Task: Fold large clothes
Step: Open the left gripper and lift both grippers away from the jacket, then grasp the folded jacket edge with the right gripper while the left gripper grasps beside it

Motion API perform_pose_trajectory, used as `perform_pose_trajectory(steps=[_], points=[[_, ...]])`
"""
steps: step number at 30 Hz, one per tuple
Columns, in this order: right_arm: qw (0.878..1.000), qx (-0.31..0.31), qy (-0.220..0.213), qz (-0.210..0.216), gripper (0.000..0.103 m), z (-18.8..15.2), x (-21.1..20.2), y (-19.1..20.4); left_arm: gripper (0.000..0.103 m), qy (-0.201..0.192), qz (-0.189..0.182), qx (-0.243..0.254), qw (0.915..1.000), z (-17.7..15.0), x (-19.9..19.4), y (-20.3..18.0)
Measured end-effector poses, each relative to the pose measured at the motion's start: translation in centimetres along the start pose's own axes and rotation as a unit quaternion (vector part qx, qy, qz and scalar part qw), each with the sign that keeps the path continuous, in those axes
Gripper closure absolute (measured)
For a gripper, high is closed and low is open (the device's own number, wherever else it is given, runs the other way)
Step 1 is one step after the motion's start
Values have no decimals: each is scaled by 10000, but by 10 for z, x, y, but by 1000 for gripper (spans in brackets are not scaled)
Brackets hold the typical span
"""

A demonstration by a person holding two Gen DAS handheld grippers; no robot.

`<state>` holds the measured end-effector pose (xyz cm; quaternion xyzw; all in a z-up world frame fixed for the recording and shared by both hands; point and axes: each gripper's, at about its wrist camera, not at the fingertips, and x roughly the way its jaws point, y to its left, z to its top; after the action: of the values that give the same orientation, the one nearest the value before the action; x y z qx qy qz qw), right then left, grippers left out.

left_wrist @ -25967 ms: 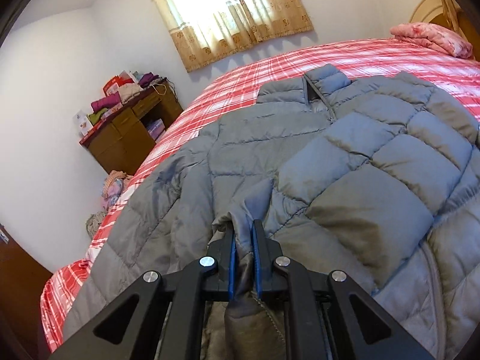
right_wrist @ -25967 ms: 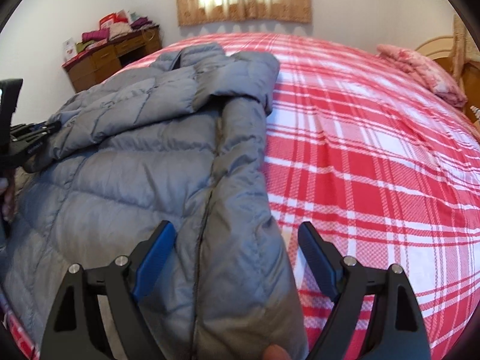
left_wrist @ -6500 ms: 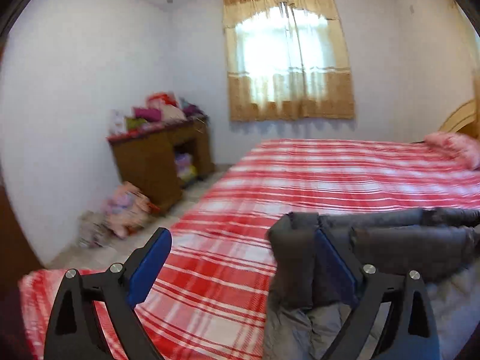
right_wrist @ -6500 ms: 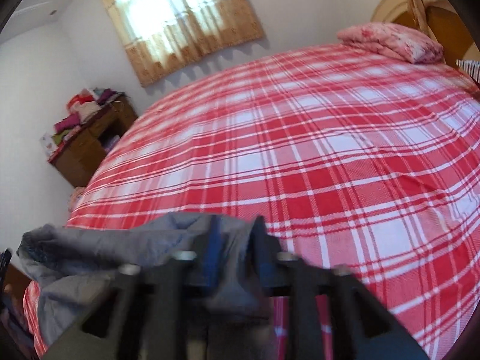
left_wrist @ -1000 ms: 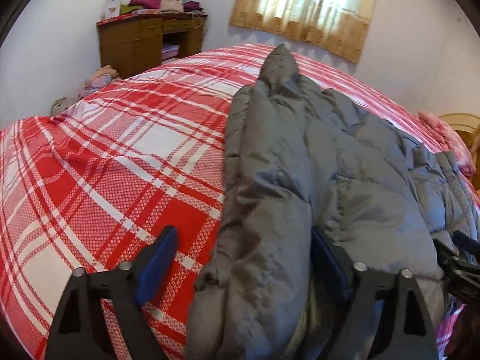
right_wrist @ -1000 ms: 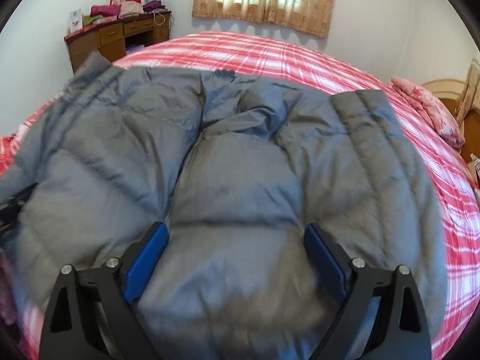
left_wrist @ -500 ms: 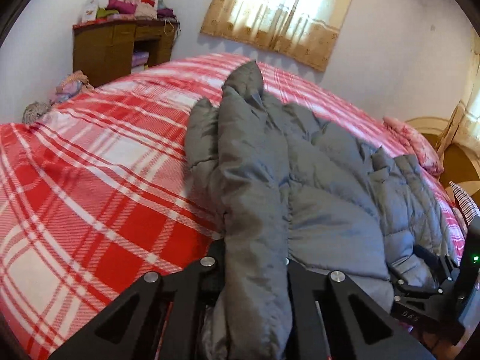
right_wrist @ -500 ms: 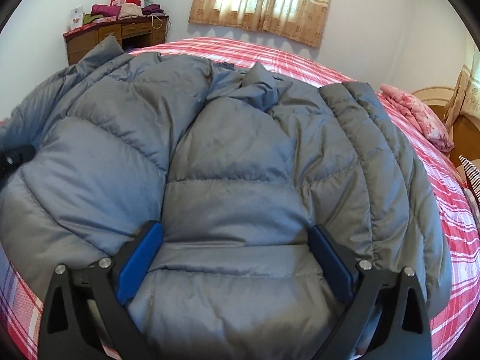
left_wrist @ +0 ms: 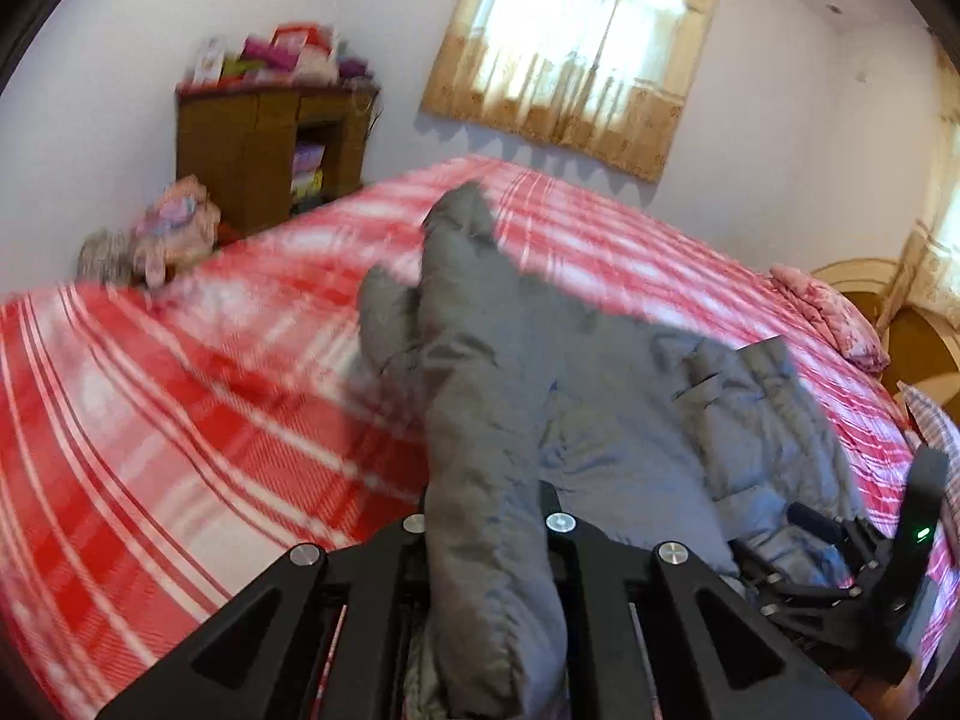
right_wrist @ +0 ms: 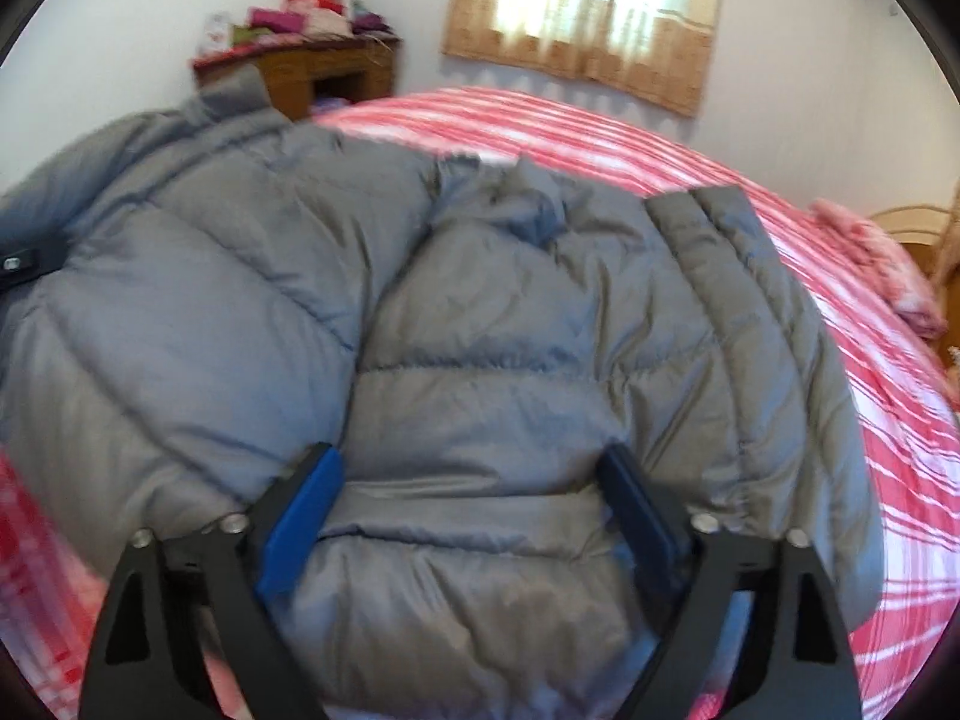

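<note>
Grey puffer jacket [right_wrist: 480,324] lies spread on the red plaid bed [left_wrist: 180,420], filling most of the right wrist view; the collar end points to about 11 o'clock there, toward the wooden cabinet [right_wrist: 336,69].

Left gripper [left_wrist: 489,516]: jaws fully closed on a ridge of jacket fabric, which stands up between the fingers as a thick fold. From this gripper the held ridge runs away toward 12 o'clock and ends in a peak near the far side of the bed. The rest of the jacket slopes off to 2–3 o'clock, where the other tool shows at the frame edge.

Right gripper [right_wrist: 474,510]: jaws wide, and they have just been closing somewhat. A broad quilted panel at the hem lies between the blue pads [right_wrist: 300,516]. Frame is motion-blurred; the pads look beside the fabric rather than biting into it, so I read this as not yet a grip, though I cannot be certain.

Key relation: the jacket's long axis runs from the grippers outward, roughly 6 to 12 o'clock in both views. The left hand holds one long edge; the right straddles the hem near the middle. Judgement: the coming fold probably carries the left-held edge across toward 3 o'clock, over the body, so the left hand leads and the right hand has yet to secure the hem.
</note>
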<state>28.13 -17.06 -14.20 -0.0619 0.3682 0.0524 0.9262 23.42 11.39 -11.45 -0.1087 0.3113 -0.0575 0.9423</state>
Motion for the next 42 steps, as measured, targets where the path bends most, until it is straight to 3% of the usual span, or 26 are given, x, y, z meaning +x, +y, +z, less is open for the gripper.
perform_pose_trajectory(steps=[3,5,8,12,16,20,21,24,26,29,32,33,34,36,40,41,42], points=[[9974,482,-535,-27,12,10,-39,-47,96,-308,-58,475,9984,18,-25,-32],[9944,755,-695,-266,10,9,-52,-82,96,-420,-113,759,9962,27,-33,-55],[9878,1201,-665,-741,9,4,-52,-141,96,-551,-143,1316,9897,39,-34,-103],[9769,1820,-365,-1058,9,-19,-40,-203,96,-737,-193,2209,9723,39,-25,-182],[9684,2169,-173,-1222,9,-45,-35,-232,96,-738,-315,3116,9468,9,2,-264],[9612,2455,-113,-1255,9,-72,-42,-251,96,-547,-297,4059,9118,-44,44,-327],[9596,2520,-101,-1244,9,-78,-42,-255,96,-550,-210,4335,8992,-62,55,-339],[9578,2619,-83,-1184,9,-89,-41,-268,96,-536,-115,4859,8723,-95,71,-363],[9580,2618,-64,-1170,9,-91,-41,-272,91,-724,38,5177,8525,-108,70,-372],[9559,2667,-113,-1224,9,-90,-42,-281,85,-890,167,5362,8392,-106,51,-376],[9553,2647,-178,-1304,9,-82,-47,-289,71,-1101,43,5354,8374,-92,15,-374],[9556,2614,-205,-1344,9,-78,-49,-290,53,-1142,-72,5283,8413,-83,5,-372],[9565,2564,-229,-1372,9,-71,-52,-290,27,-1169,-180,5140,8496,-73,-6,-368],[9601,2388,-285,-1426,11,-53,-61,-289,8,-1303,-359,4728,8708,-49,-29,-353],[9674,2017,-458,-1464,14,-14,-78,-277,7,-1490,-241,4004,9038,1,-42,-317],[9696,1927,-505,-1420,18,-2,-82,-271,7,-1382,-106,3618,9219,20,-34,-298],[9722,1831,-556,-1351,18,11,-87,-264,7,-1247,94,3321,9349,32,-23,-280]])
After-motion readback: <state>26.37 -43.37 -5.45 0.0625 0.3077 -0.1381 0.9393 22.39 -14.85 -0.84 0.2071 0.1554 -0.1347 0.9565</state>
